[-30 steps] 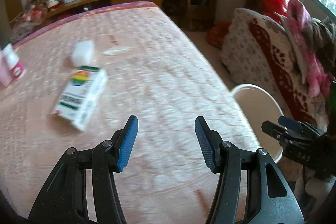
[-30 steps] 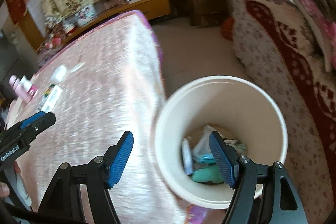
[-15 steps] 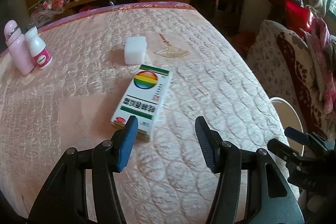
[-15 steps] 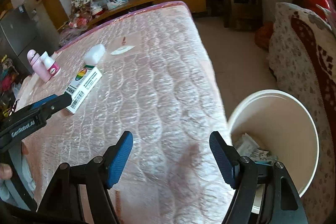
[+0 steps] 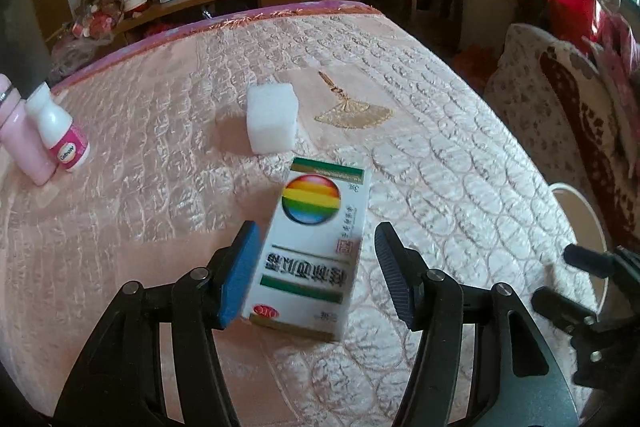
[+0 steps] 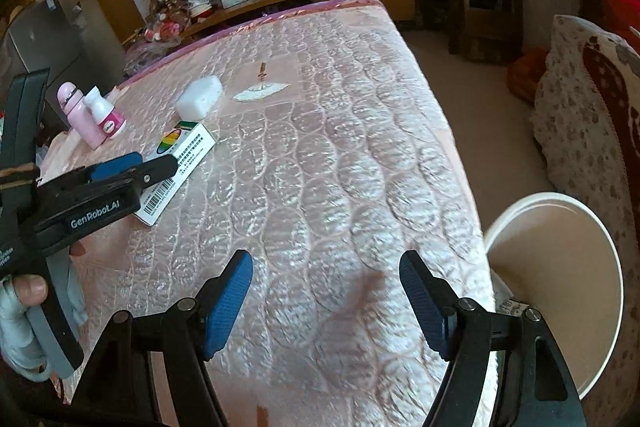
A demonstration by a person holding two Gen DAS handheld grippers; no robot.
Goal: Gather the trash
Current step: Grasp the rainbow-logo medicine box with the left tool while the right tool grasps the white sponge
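Note:
A white carton with a rainbow disc (image 5: 316,251) lies flat on the pink quilted bed (image 5: 440,155). My left gripper (image 5: 314,267) hangs low over the carton's near end, one blue pad on each side. Its jaws are opening; the right pad stands clear of the carton and the left pad is close by its edge. The right wrist view shows that gripper (image 6: 152,163) over the carton (image 6: 180,163). My right gripper (image 6: 326,303) is open and empty above the bed's near edge. A white bin (image 6: 560,279) stands on the floor to its right.
A white foam block (image 5: 272,119) lies just beyond the carton, beside a fan embroidered on the quilt (image 5: 352,113). A pink bottle (image 5: 20,147) and a small white bottle (image 5: 64,135) stand at the left. A patterned sofa (image 6: 580,115) flanks the bin.
My left gripper has moved across the bed to the carton, which now lies between its jaws. My right gripper has swung from above the bin to over the bed, leaving the bin at the right.

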